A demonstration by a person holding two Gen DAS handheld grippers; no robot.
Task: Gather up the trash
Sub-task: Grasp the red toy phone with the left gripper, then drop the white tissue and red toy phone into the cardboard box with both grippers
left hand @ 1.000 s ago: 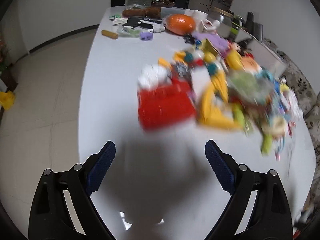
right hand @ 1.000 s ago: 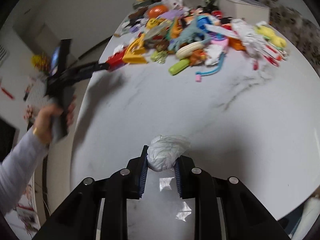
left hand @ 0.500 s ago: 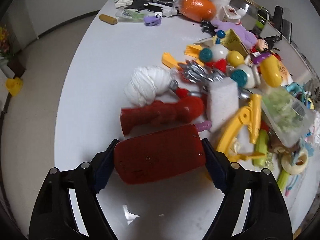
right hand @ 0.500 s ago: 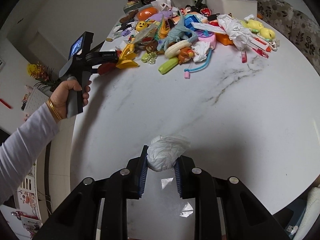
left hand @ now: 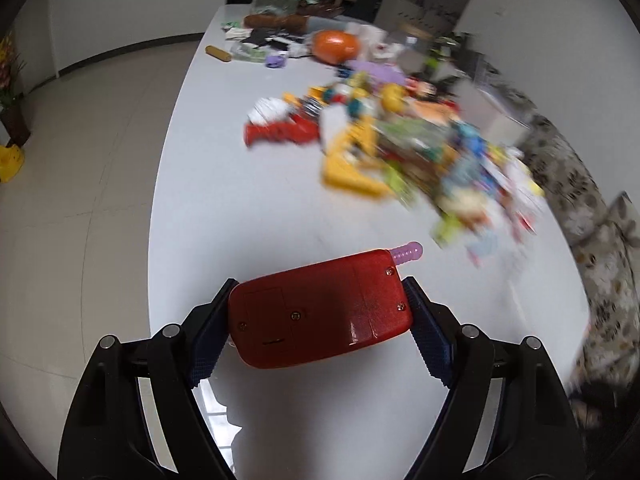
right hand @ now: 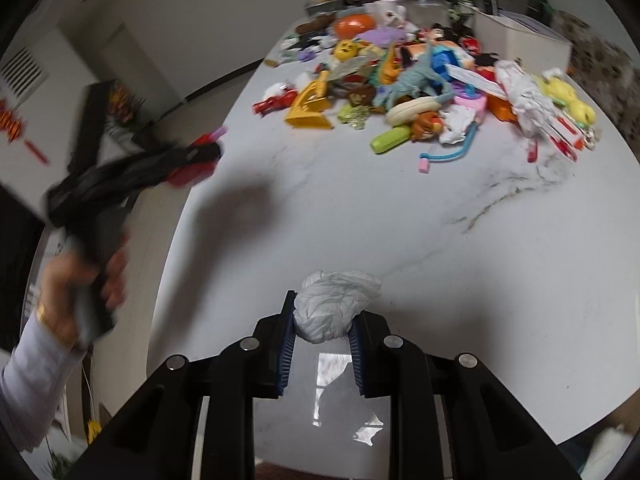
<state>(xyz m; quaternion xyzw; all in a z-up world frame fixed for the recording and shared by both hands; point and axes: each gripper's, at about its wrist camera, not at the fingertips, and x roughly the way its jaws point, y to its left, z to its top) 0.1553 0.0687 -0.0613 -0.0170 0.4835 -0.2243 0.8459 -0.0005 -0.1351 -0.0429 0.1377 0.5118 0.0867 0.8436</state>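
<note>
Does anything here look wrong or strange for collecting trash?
Yes. The left gripper is shut on a red toy phone with a purple antenna, which looks like a toy, not trash. The right gripper holds crumpled paper, which fits.

Ahead of you: white marble table (right hand: 400, 220), toy heap (right hand: 420, 80) across far half. At your heap's left edge, yellow scoop (right hand: 310, 106); green tube (right hand: 390, 140) at near edge; yellow plush (right hand: 568, 96) at right. Behind heap, orange pumpkin (right hand: 354, 24), glass jar (right hand: 420, 0), white box (right hand: 520, 38). Patterned sofa (left hand: 592, 208) to your right of table.
</note>
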